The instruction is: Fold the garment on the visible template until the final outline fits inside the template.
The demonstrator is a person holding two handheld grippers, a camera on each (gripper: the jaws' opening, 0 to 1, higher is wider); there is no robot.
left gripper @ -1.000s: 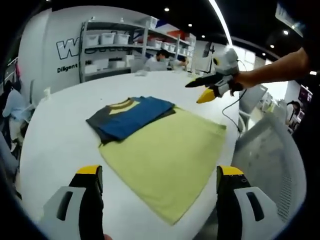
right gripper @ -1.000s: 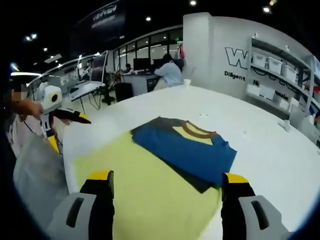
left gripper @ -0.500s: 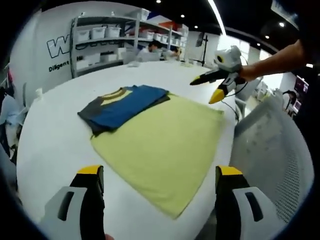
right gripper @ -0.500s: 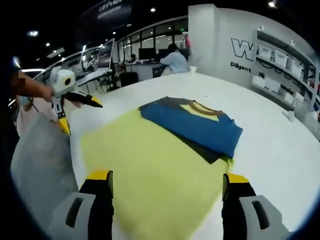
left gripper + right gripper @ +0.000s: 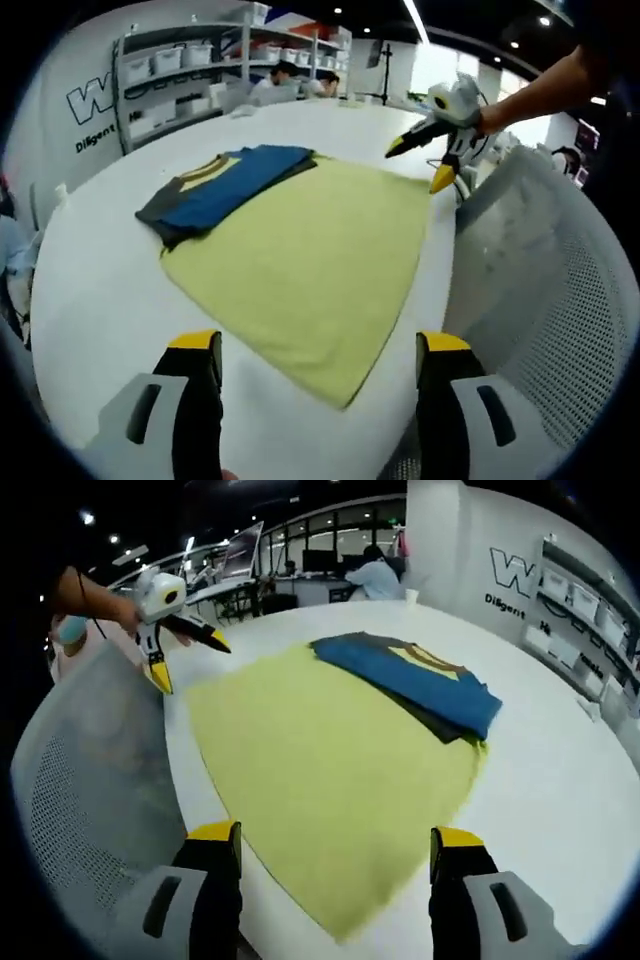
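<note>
A yellow-green template cloth (image 5: 300, 260) (image 5: 340, 770) lies spread flat on the white table (image 5: 100, 290). The folded garment (image 5: 225, 185) (image 5: 420, 680), blue over dark grey with a yellow collar, rests across the template's far edge, partly on the cloth and partly on bare table. My left gripper (image 5: 318, 350) stands open above the table's near edge, short of the template, and its jaws hold nothing. My right gripper (image 5: 335, 835) is open too, over the template's near corner. Each one appears in the other's view, held in a hand with jaws apart: the right gripper (image 5: 417, 167) and the left gripper (image 5: 190, 663).
A grey mesh chair (image 5: 540, 280) (image 5: 90, 780) stands against the table's near edge, beside the template. Shelves with white bins (image 5: 180, 70) line the back wall. People sit at desks far behind. Bare table (image 5: 560, 780) surrounds the cloth.
Both cameras have drawn back toward the near edge of the table, so the chair takes more of each view. Garment and template lie as before. Both grippers stay open.
</note>
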